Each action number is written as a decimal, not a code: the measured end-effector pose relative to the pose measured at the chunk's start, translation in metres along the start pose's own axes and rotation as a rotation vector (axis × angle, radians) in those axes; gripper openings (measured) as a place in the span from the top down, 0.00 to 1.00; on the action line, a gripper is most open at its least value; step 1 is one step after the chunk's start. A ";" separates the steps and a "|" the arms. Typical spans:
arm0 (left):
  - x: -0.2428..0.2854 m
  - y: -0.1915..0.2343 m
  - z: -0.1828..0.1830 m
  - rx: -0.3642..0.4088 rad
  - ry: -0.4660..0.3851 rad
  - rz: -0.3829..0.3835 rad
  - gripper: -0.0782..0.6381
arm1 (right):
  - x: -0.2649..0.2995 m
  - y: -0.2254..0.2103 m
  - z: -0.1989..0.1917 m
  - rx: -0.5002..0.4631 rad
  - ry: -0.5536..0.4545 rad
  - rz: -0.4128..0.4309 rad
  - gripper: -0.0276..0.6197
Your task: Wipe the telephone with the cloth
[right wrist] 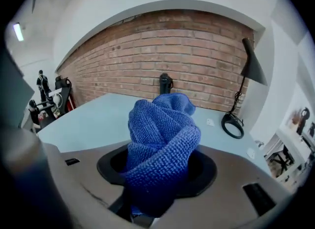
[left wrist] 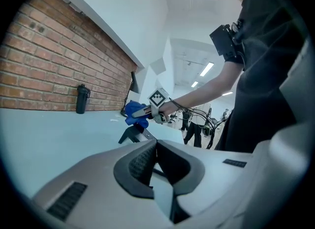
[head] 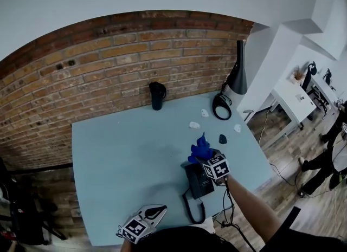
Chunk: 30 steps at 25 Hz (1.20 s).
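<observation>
A black telephone [head: 196,183] lies on the light blue table [head: 124,159] near its front edge, its cord [head: 189,213] looping toward me. My right gripper [head: 206,159] hovers over the phone's far end, shut on a bunched blue cloth [head: 201,149]. In the right gripper view the cloth [right wrist: 160,139] bulges out between the jaws and hides the phone. My left gripper [head: 155,211] rests low at the table's front edge, left of the phone, shut with nothing in it [left wrist: 156,147]. From there I see the phone [left wrist: 133,133] under the cloth [left wrist: 133,113].
A black bottle [head: 157,95] stands by the brick wall [head: 81,77]. A black desk lamp [head: 239,72] with a ring base [head: 221,107] sits at the back right corner. Small white scraps [head: 194,125] and a dark piece [head: 223,139] lie beyond the phone. People stand at far right.
</observation>
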<state>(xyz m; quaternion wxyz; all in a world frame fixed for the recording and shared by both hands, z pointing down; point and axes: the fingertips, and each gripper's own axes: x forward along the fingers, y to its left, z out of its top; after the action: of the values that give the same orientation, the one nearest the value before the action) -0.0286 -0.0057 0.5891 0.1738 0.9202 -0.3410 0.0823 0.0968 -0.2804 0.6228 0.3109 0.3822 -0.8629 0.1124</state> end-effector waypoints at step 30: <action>0.011 0.001 -0.010 -0.021 0.043 -0.034 0.89 | -0.013 0.014 -0.039 0.052 -0.220 -0.139 0.61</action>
<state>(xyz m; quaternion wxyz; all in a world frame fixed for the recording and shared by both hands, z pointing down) -0.0215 -0.0088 0.6018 0.1922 0.9220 -0.3222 0.0956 0.1105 -0.2461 0.6460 0.2114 0.4589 -0.8601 0.0702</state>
